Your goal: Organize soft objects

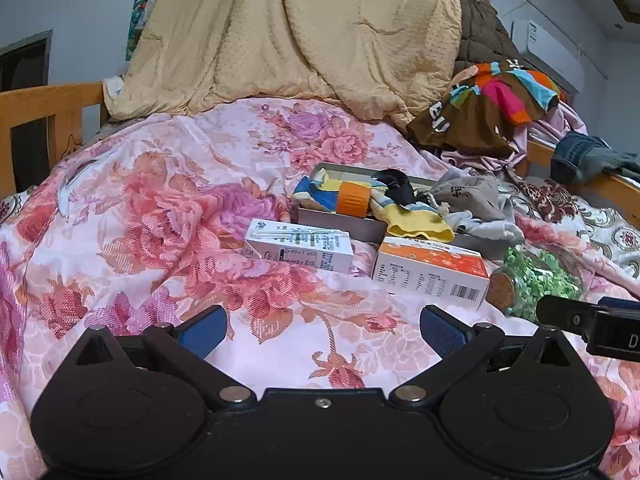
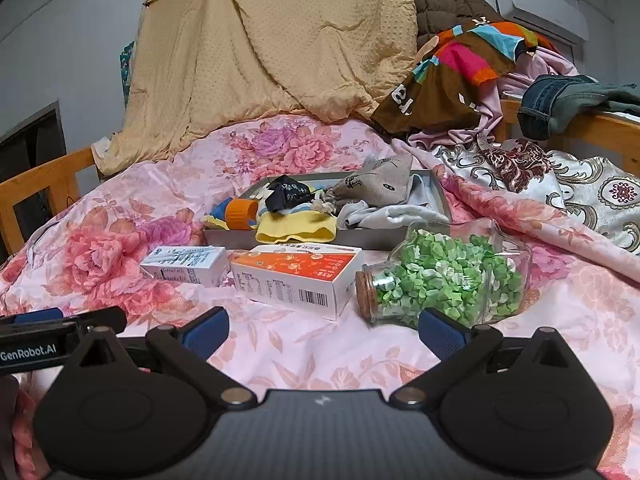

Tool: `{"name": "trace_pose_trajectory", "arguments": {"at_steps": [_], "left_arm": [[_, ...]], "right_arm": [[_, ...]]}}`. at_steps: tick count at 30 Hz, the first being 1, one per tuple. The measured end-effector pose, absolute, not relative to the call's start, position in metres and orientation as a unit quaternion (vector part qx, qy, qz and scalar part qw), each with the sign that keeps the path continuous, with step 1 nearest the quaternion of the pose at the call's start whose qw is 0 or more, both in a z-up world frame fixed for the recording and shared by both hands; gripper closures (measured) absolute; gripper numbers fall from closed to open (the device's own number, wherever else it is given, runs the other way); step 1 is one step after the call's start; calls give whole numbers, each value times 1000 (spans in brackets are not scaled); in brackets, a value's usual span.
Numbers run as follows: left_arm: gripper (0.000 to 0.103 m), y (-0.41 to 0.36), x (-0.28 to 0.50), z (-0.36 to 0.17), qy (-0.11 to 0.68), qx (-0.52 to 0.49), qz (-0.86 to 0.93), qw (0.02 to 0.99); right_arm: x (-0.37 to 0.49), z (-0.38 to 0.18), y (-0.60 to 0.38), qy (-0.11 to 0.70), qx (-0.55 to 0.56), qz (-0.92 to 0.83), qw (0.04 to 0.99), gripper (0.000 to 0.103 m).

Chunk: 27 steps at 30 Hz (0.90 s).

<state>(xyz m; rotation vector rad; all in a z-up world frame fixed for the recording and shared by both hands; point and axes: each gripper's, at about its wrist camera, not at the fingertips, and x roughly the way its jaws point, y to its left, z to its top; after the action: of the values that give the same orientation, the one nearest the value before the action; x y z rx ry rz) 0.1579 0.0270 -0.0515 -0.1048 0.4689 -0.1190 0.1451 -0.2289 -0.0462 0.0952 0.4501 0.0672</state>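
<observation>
Both grippers hang low over the pink flowered quilt, and each one holds nothing. The left gripper has its two blue fingers spread wide with only quilt between them. The right gripper is spread just as wide; its right finger stands in front of one glass bottle that lies on its side, corked and full of green pieces. I cannot tell if they touch.

Beyond the fingers lie two cartons side by side: one white carton and one orange and white box. Just behind them is one grey tray, and the soft things lie in it: a yellow sock over the near rim, a grey pouch, a black cloth. One orange-capped tube is there too. Farthest, a tan blanket and a colourful garment are piled.
</observation>
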Motion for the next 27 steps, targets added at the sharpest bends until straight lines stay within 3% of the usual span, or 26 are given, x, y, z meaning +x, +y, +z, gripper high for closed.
{"name": "trace_pose_trajectory", "arguments": {"at_steps": [27], "left_arm": [[1,31,161,-54,229,-70,-40,970]], "right_arm": [[155,-53,-220,232,35,43,971,0]]}}
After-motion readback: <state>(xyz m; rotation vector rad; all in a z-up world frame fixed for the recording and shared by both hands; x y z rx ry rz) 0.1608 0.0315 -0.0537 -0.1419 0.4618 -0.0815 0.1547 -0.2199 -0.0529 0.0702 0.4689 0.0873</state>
